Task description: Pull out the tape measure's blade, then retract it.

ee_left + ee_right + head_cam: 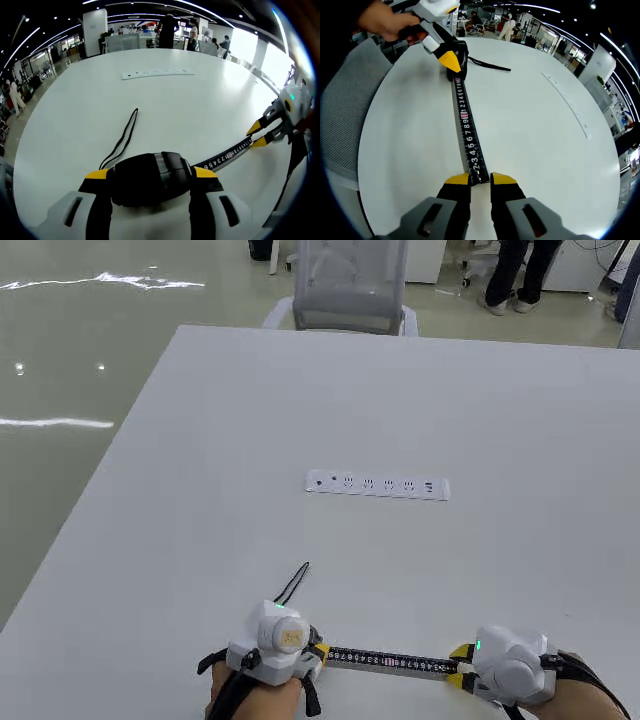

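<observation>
With our left tongs (151, 173) clamped around the tape measure's case (459, 56) on the white surface (400, 400) and our right tongs (480, 179) pinching the blade (467, 130) by its tip, a short stretch lies pulled out, and retraction is not yet done.

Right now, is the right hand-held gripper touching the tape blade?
Touching: in the right gripper view, the right hand-held gripper pinches the end of the blade between its tips.

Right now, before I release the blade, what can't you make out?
End hook of the blade: right gripper view, tucked between the jaws of the right gripper.
Sides of the tape measure case: left gripper view, covered by the jaws of the left gripper.
Blade numerals: head view, too small to read.
</observation>
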Tool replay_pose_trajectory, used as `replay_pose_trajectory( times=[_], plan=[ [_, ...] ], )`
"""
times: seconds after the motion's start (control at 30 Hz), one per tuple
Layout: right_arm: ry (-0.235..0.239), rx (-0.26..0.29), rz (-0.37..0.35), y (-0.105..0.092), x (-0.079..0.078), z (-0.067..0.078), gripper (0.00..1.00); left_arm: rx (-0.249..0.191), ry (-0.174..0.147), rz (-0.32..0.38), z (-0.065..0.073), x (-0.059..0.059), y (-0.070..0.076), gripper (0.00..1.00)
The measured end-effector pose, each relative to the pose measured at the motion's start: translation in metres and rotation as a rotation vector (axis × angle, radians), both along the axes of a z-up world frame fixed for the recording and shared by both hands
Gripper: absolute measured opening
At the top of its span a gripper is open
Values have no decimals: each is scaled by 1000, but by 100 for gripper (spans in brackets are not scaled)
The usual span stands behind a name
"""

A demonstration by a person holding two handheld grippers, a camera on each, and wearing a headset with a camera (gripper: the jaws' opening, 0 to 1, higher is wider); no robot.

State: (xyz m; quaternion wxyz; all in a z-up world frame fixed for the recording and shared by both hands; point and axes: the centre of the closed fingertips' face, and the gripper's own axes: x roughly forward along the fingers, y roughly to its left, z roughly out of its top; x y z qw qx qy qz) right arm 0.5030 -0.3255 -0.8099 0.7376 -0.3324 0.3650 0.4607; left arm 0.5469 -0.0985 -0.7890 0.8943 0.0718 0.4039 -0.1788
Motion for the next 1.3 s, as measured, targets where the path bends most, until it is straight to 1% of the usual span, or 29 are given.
replay_pose_trajectory(
  times=[0.77, 1.1, 1.3],
  plan=[
    [2, 5, 10, 9, 2, -1, 13, 1, 3, 0, -1, 0, 0, 59],
    [3, 6, 19, 15, 3, 0, 13, 1, 11, -1, -1, 0, 0, 59],
    [4, 6, 21, 17, 4, -1, 13, 0, 9, -1, -1, 0, 0, 59]
  ],
)
